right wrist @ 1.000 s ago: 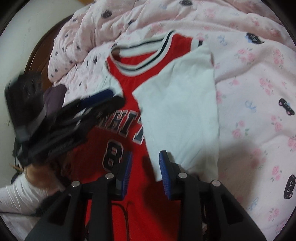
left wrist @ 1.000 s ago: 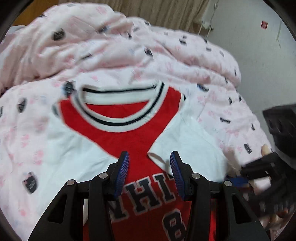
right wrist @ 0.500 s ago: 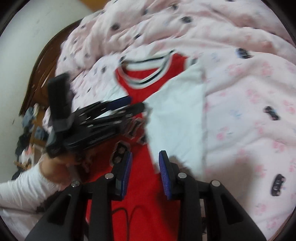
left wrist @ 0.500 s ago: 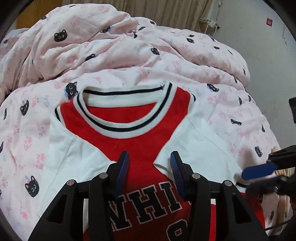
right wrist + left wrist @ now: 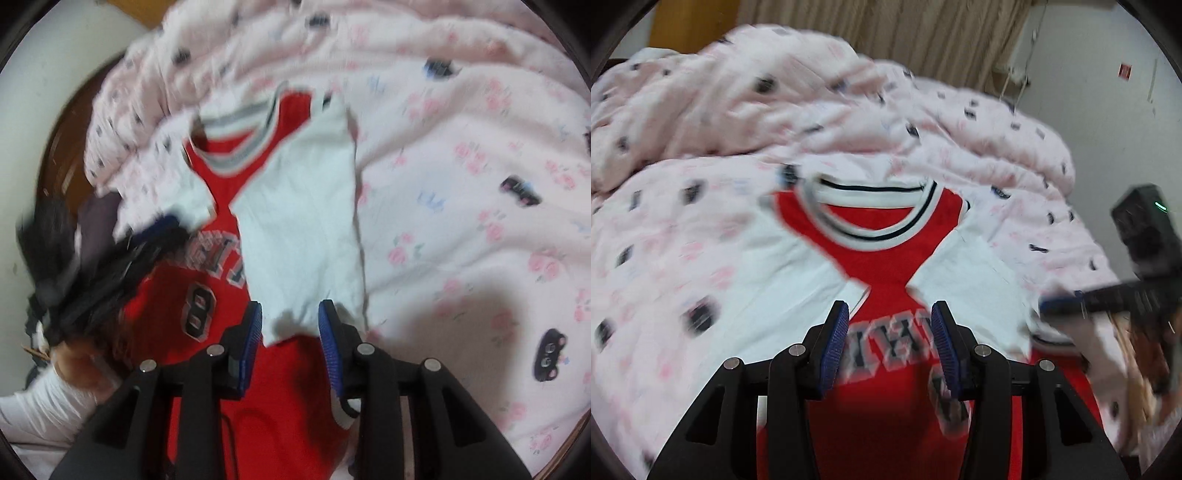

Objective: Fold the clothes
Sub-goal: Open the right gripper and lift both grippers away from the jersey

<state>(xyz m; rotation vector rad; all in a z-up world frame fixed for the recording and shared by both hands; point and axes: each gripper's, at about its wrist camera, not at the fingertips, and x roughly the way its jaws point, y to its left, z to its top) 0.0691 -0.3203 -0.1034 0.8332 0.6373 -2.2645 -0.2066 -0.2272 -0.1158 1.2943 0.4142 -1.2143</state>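
A red jersey (image 5: pixel 886 266) with white sleeves and a striped collar lies face up on a pink quilt (image 5: pixel 683 229) printed with cats and roses. Both sleeves are folded inward over the red chest, their inner edges meeting in a V just below the collar.

The left gripper (image 5: pixel 890 332) hovers above the jersey's lettering, its 2 blue-padded fingers (image 5: pixel 834 343) standing apart with only cloth seen far below between them; nothing is clamped. The right gripper (image 5: pixel 290 328) hangs over the ragged lower edge of the right sleeve (image 5: pixel 306 236), its fingers (image 5: pixel 328 343) likewise apart, and blur makes it hard to say whether either pad touches the cloth.

In the right wrist view, the left gripper appears as a dark smear at the jersey's left edge, with a hand (image 5: pixel 81 365) in a white sleeve beneath it. To the right of the jersey the quilt lies broad and flat; behind the collar it heaps into a high ridge. A curved wooden bed edge (image 5: pixel 55 155) bounds the left side.
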